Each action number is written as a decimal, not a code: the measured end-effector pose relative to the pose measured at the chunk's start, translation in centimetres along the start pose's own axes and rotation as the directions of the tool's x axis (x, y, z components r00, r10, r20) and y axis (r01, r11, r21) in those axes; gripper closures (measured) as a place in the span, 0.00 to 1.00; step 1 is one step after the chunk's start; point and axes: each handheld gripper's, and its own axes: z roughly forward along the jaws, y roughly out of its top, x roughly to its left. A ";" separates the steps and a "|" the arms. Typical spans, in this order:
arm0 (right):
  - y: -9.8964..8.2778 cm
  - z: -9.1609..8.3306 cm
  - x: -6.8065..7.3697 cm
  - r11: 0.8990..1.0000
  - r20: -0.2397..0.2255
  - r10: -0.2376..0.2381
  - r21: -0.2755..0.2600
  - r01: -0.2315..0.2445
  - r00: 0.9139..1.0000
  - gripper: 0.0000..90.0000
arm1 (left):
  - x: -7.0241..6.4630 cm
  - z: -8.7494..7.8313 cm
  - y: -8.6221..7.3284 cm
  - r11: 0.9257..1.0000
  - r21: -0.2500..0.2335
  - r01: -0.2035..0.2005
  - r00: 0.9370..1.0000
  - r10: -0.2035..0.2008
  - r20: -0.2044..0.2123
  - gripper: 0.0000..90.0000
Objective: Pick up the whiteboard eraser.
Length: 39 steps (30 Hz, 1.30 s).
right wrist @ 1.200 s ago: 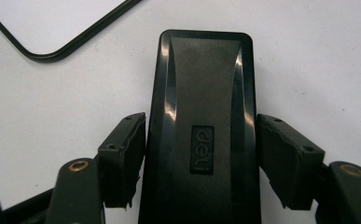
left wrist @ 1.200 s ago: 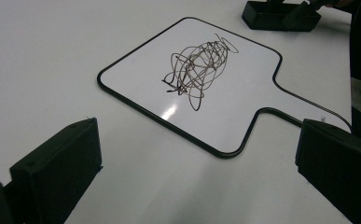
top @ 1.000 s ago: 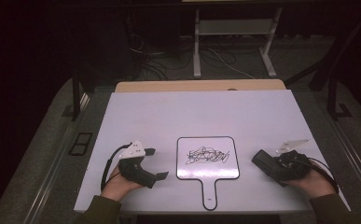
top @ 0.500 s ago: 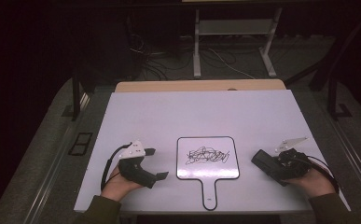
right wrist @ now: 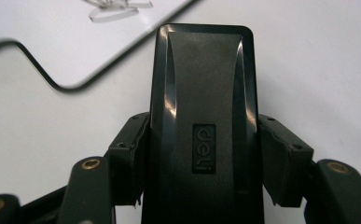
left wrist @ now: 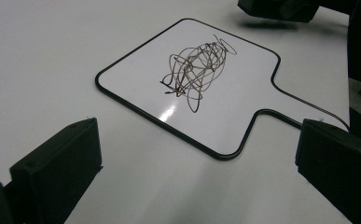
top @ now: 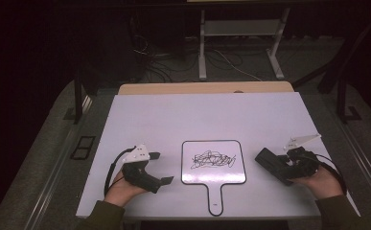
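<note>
Two jaws of right hand-held gripper (right wrist: 201, 163) clamping black eraser (right wrist: 201, 107)

I see a black eraser (right wrist: 201, 116) with a glossy top and a small raised logo; it is clamped between the 2 jaws of my right gripper (top: 288, 167), just right of the board. The small whiteboard (top: 214, 162) lies flat on the table, with black rim, its handle toward me, and 1 dark scribble (left wrist: 197, 70) at its middle.
</note>
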 end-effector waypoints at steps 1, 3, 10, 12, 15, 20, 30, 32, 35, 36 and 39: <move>0.3 0.0 0.0 1.000 -0.004 -0.004 -0.005 0.004 1.000 0.43 | 0.0 0.0 0.0 1.000 -0.002 0.000 1.000 0.000 0.000 0.00; 0.6 0.1 0.1 1.000 -0.002 -0.011 -0.009 0.011 1.000 0.43 | -0.1 0.1 0.0 1.000 0.002 -0.005 1.000 0.005 0.001 0.00; 3.2 0.8 0.7 0.999 -0.028 -0.049 -0.020 0.048 0.998 0.43 | -0.1 0.2 -0.1 1.000 0.006 -0.005 1.000 0.005 0.009 0.00; 3.5 0.9 0.7 0.999 -0.032 -0.051 -0.018 0.050 0.998 0.43 | 0.0 0.3 -0.1 1.000 0.007 -0.009 1.000 0.009 0.011 0.00; 4.7 1.4 0.9 0.998 -0.037 -0.066 -0.021 0.065 0.997 0.43 | -0.1 0.3 -0.1 1.000 0.003 0.000 1.000 0.000 0.011 0.00; 5.8 1.9 1.0 0.996 -0.048 -0.087 -0.029 0.086 0.995 0.43 | -0.1 0.3 -0.1 1.000 0.002 0.000 1.000 0.000 0.011 0.00; 7.9 2.8 2.1 0.991 -0.071 -0.129 -0.035 0.127 0.989 0.43 | -0.1 0.3 -0.1 1.000 0.003 -0.002 1.000 0.002 0.013 0.00; 8.3 3.0 2.3 0.990 -0.081 -0.137 -0.039 0.134 0.987 0.43 | -0.1 0.3 -0.1 1.000 0.004 -0.003 1.000 0.003 0.013 0.00; 9.0 3.3 2.7 0.988 -0.089 -0.149 -0.043 0.146 0.985 0.43 | -0.1 0.3 -0.1 1.000 0.004 -0.003 1.000 0.003 0.013 0.00; 9.2 3.4 2.8 0.987 -0.090 -0.155 -0.047 0.151 0.984 0.43 | -0.1 0.3 -0.1 1.000 0.000 -0.003 1.000 0.003 0.013 0.00; 9.8 3.7 3.3 0.986 -0.098 -0.164 -0.051 0.159 0.982 0.43 | -0.1 0.2 -0.1 1.000 -0.001 0.001 1.000 -0.001 0.012 0.00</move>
